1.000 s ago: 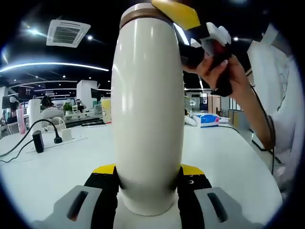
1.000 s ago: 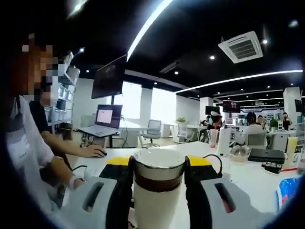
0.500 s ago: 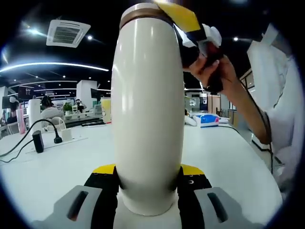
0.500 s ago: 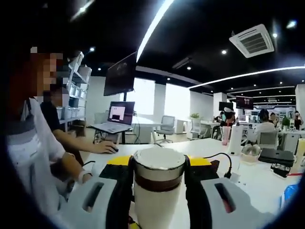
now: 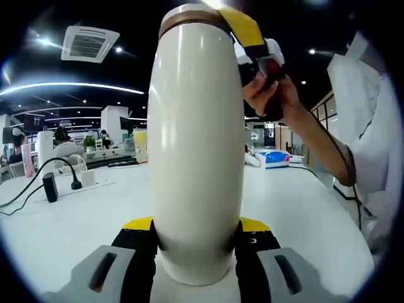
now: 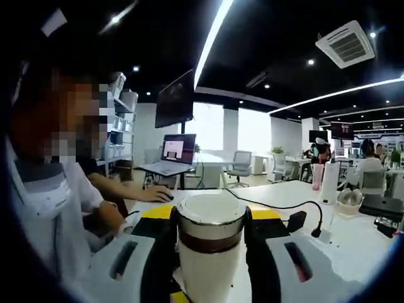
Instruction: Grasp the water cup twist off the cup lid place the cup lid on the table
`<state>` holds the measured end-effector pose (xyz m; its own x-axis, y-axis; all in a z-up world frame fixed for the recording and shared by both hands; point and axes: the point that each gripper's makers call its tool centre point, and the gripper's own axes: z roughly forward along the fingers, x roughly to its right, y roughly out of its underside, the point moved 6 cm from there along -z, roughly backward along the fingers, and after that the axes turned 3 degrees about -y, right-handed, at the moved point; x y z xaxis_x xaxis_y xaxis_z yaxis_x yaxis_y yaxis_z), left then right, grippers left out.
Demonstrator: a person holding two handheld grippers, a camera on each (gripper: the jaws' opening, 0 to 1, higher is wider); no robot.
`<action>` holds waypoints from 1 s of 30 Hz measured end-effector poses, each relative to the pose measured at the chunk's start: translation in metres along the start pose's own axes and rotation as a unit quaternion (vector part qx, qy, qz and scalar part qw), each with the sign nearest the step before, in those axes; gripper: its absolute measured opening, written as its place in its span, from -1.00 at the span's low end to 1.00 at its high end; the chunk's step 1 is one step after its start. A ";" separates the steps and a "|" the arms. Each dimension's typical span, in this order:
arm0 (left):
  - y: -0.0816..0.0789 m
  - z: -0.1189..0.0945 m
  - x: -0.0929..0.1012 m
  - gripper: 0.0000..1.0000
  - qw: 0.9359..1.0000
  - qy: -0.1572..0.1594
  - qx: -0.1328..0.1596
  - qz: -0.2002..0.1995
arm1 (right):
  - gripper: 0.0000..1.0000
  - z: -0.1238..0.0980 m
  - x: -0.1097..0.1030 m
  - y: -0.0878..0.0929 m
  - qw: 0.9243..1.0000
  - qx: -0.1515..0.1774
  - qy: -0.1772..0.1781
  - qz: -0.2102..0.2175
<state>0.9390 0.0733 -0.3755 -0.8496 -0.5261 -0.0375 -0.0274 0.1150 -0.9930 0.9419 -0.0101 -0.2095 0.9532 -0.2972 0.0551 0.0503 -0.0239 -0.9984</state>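
Left gripper [image 5: 196,235] clamps tall cream water cup [image 5: 197,145] near its base; right gripper [image 6: 209,218] clamps brown-banded cream cup lid [image 6: 210,221] atop cup

Water cup [image 5: 197,145]: cream body, plain. Cup lid [image 6: 210,221]: cream top, silver rim, brown band. Both grippers [image 5: 196,230] [image 6: 210,218]: black jaws, yellow tips, grey housings. Table [image 5: 82,221] white. Person's sleeve [image 5: 379,164] white. Ceiling black.

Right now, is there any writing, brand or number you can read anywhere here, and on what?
None readable.
Water cup: plain cream, no print showing.
Cup lid: no marking.
Laptop screen: lit, too small and blurred to read.
Hanging monitor: dark.
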 end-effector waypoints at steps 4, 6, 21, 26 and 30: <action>0.000 0.000 0.000 -0.01 1.000 0.000 0.000 0.000 | -0.11 0.000 0.001 0.000 1.000 0.003 -0.010 0.003; 0.000 0.000 0.000 -0.01 1.000 0.000 0.000 0.000 | -0.11 0.001 0.000 0.001 1.000 0.006 -0.014 0.004; 0.000 0.000 0.000 -0.01 1.000 0.000 -0.001 0.001 | 0.14 -0.001 -0.005 0.006 0.999 -0.045 0.025 0.013; 0.000 0.000 0.001 -0.01 1.000 0.000 -0.002 0.001 | 0.18 -0.013 -0.009 0.000 0.995 -0.035 0.084 0.029; 0.000 0.000 0.001 -0.01 1.000 0.000 -0.002 0.001 | 0.25 -0.023 -0.018 0.001 0.990 -0.037 0.131 0.032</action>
<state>0.9384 0.0725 -0.3759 -0.8499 -0.5254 -0.0399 -0.0270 0.1191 -0.9925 0.9182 -0.0270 -0.2110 0.8431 -0.5377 0.0019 -0.0391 -0.0649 -0.9971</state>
